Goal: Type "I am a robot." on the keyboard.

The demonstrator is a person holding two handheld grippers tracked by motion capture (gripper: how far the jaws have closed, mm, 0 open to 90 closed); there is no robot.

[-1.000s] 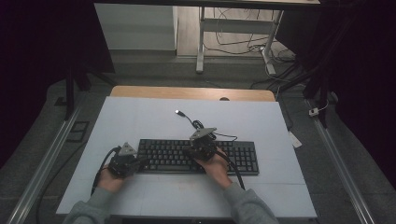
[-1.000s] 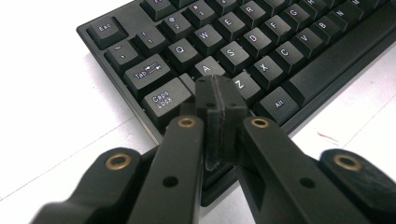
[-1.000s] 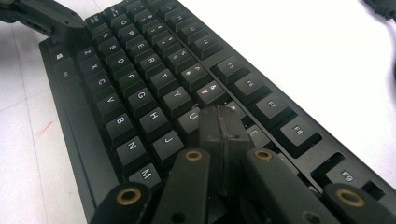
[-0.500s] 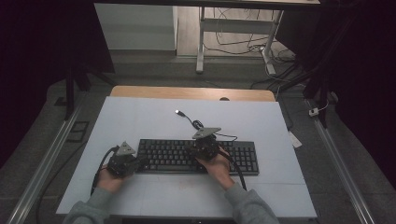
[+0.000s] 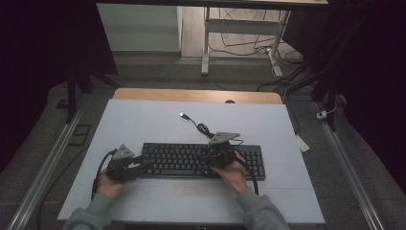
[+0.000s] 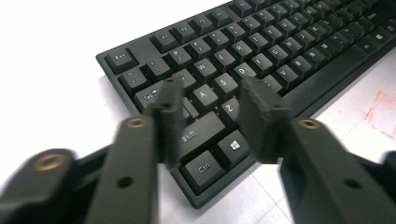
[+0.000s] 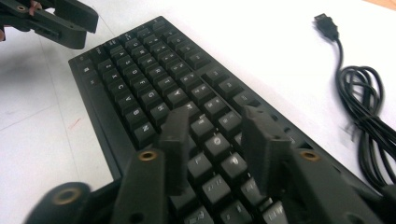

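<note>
Hovering over black keyboard (image 5: 191, 160), left hand-held gripper (image 6: 210, 121) and right hand-held gripper (image 7: 217, 144) just opened, nothing between, coiled USB cable (image 7: 364, 102) beside.

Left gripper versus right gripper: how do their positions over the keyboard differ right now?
The left gripper sits at the keyboard's left end, over Shift and Ctrl; the right gripper hovers over the keys right of the middle, nearer the coiled cable. Both have just been opening, with nothing between their jaws.
</note>
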